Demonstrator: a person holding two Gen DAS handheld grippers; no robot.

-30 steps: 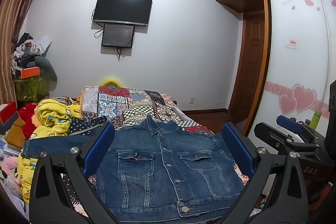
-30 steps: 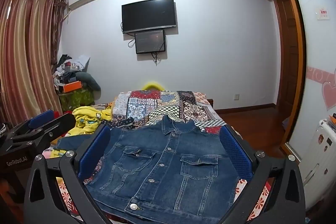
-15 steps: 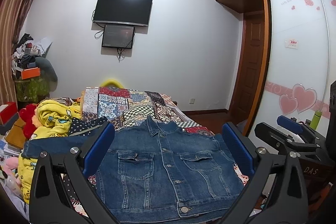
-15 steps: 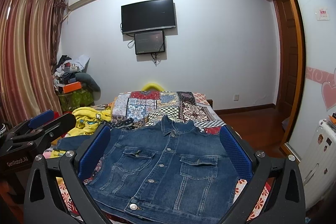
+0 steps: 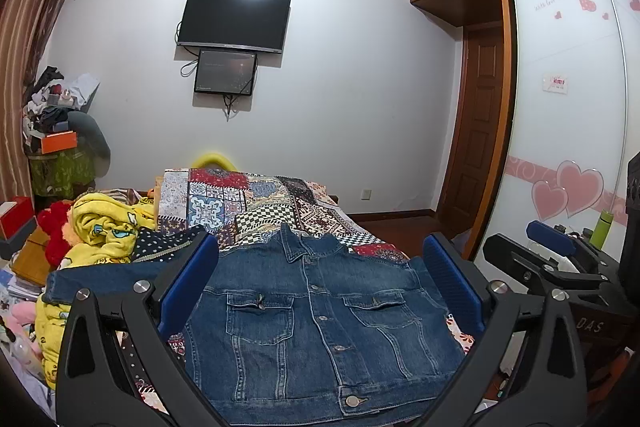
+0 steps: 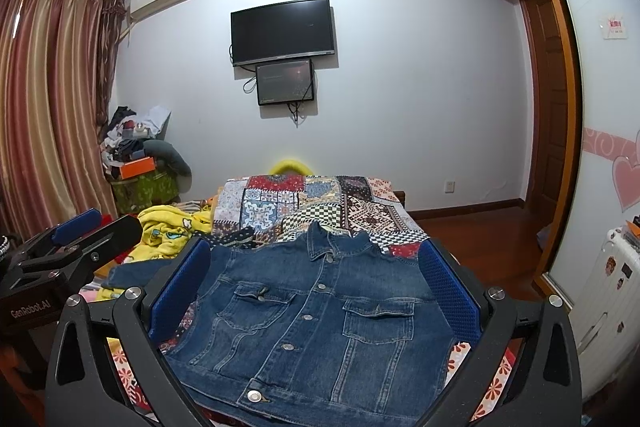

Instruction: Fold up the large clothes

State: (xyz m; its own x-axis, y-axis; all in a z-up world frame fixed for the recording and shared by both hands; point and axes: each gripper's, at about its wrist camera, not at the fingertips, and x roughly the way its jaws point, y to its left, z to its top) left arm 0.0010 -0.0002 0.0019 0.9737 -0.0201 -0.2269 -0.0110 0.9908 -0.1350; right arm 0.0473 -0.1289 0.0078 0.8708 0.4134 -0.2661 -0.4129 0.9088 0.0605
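A blue denim jacket (image 5: 316, 323) lies flat and buttoned, front up, on the near end of the bed, collar toward the far wall. One sleeve (image 5: 104, 277) stretches out to the left. It also shows in the right wrist view (image 6: 320, 323). My left gripper (image 5: 320, 279) is open and empty, held above the jacket's near hem. My right gripper (image 6: 314, 283) is open and empty, also above the near hem. The right gripper shows at the right of the left wrist view (image 5: 548, 259), and the left gripper at the left of the right wrist view (image 6: 76, 247).
The bed carries a patchwork quilt (image 5: 256, 203). A yellow cartoon blanket (image 5: 104, 227) and red plush lie left of the jacket. A cluttered stand (image 6: 140, 163) is by the curtains. A wardrobe with heart stickers (image 5: 572, 147) and a door stand to the right.
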